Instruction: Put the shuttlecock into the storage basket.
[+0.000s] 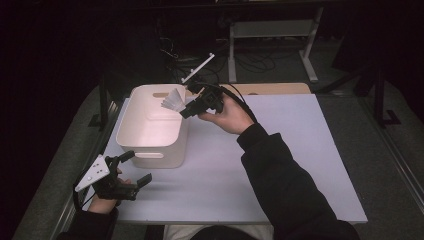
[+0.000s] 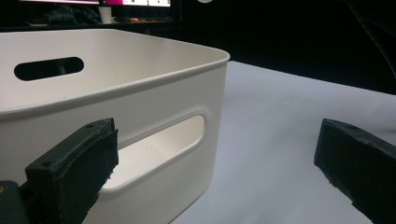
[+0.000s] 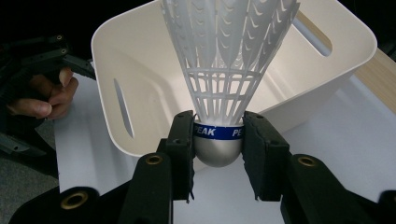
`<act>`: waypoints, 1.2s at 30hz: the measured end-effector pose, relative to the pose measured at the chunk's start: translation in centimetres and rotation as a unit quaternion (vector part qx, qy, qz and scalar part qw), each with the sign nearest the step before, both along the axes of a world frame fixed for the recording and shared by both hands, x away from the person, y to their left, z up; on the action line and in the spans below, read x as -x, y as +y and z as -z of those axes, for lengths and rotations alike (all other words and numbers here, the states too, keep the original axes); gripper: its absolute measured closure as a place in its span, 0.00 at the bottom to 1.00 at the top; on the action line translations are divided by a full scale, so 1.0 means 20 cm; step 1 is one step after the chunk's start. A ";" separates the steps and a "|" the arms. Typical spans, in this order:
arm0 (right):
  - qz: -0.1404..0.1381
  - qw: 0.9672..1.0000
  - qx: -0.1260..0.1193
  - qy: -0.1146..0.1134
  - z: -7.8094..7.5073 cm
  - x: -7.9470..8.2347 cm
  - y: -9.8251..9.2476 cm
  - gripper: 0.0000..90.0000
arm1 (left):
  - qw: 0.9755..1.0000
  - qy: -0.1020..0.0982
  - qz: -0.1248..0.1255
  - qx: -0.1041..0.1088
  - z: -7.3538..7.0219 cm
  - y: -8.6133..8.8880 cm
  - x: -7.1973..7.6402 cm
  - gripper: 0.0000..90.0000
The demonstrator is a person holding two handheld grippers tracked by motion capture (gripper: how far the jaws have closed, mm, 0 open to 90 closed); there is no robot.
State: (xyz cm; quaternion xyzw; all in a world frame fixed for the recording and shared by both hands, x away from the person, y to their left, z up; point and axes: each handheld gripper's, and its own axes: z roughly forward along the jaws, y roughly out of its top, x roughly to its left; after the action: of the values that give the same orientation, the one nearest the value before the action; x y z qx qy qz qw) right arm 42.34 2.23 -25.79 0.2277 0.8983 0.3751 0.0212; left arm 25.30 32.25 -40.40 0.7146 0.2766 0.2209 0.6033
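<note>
My right gripper is shut on a white plastic shuttlecock, its pads clamping the silver head with the blue band. In the high view the shuttlecock hangs over the right rim of the white plastic bin, skirt pointing into the bin. My right gripper looks down into the bin. My left gripper rests open near the table's front left corner, just in front of the bin's handle slot. Its jaws stand wide apart with nothing between them, facing the bin wall.
The bin stands on a white table top, whose right half is bare. A wooden strip runs along the far edge. Table legs and cables lie on the dark floor beyond.
</note>
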 end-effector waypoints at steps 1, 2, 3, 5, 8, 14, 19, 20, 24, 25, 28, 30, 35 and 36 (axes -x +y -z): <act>0.001 1.000 0.000 0.000 0.00 0.00 0.00 0.71 | 1.000 0.000 0.000 0.000 0.00 0.00 0.00 0.00; 0.000 1.000 0.000 0.000 0.00 0.00 0.01 0.71 | 1.000 0.001 0.000 0.001 0.00 0.00 0.00 0.00; -0.001 1.000 0.001 -0.001 0.00 -0.01 0.01 0.71 | 1.000 0.001 0.000 0.001 0.00 0.00 0.00 0.00; -0.001 1.000 0.001 -0.001 0.00 -0.01 0.03 0.71 | 1.000 0.001 0.000 0.000 0.00 0.00 0.00 0.00; -0.004 1.000 0.003 0.000 0.00 -0.01 0.05 0.71 | 1.000 0.001 0.000 0.000 0.00 0.00 0.00 0.00; -0.010 1.000 0.003 -0.001 0.01 -0.01 0.08 0.71 | 1.000 0.001 0.000 0.001 0.00 0.00 0.00 0.00; -0.017 1.000 0.005 -0.002 0.02 0.00 0.11 0.71 | 1.000 0.001 0.000 0.000 0.00 0.00 0.00 0.00; -0.017 1.000 0.005 -0.002 0.02 0.00 0.11 0.71 | 1.000 0.001 0.000 0.000 0.00 0.00 0.00 0.00; -0.019 1.000 0.007 -0.002 0.02 0.00 0.12 0.71 | 1.000 0.001 -0.001 0.000 0.00 0.00 0.00 0.00; -0.020 1.000 0.008 0.000 0.03 0.00 0.13 0.71 | 1.000 0.001 -0.001 0.000 0.00 0.00 0.00 0.00; -0.021 1.000 0.008 0.002 0.03 0.00 0.15 0.71 | 1.000 0.001 0.000 0.000 0.00 0.00 0.00 0.00; -0.023 1.000 0.009 0.001 0.03 0.00 0.16 0.71 | 1.000 0.001 0.000 0.000 0.00 0.00 0.00 0.00; -0.027 1.000 0.007 0.000 0.03 0.00 0.18 0.71 | 1.000 0.001 0.000 0.001 0.00 0.00 0.00 0.00; -0.028 1.000 0.008 -0.001 0.03 0.00 0.19 0.71 | 1.000 0.001 0.000 0.000 0.00 0.00 0.00 0.00</act>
State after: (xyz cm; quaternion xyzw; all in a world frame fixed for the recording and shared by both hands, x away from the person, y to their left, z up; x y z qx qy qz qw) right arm 42.35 5.95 -26.41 0.2022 0.9074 0.3681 0.0133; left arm 25.27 32.27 -40.40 0.7145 0.2773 0.2203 0.6034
